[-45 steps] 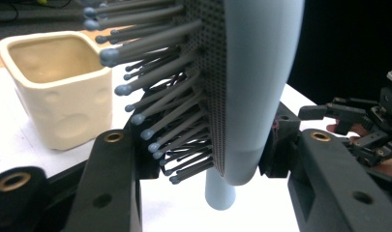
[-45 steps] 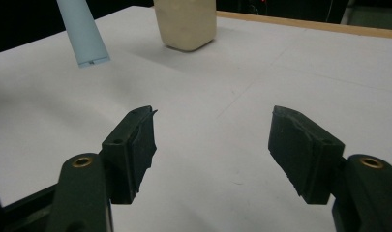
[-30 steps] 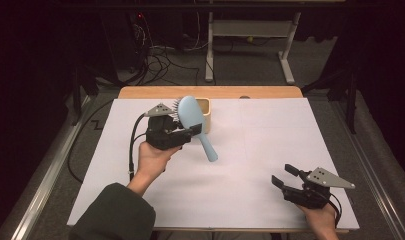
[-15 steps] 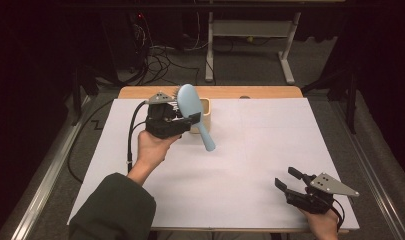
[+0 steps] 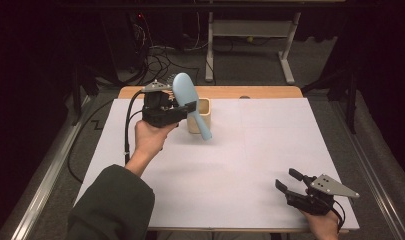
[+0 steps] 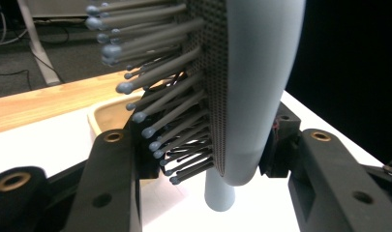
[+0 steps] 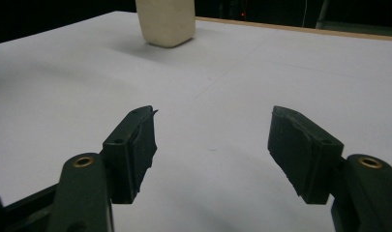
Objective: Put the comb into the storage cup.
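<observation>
- High view: I hold the blue hairbrush (image 5: pixel 190 102) clamped in my left gripper (image 5: pixel 182 107), handle slanting down just beside the beige cup (image 5: pixel 202 120), likely to drop it in.
- Left gripper view adds bristles (image 6: pixel 159 111) facing the cup (image 6: pixel 111 116).
- My right gripper (image 5: pixel 295 182) rests well apart, jaws spread, empty.

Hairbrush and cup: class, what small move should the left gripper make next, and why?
Probably shift the hairbrush a little further over the cup, then lower it. The left gripper clamps the brush head, handle pointing down in front of the cup's open mouth, not yet inside. The right gripper sits open and apart.
</observation>
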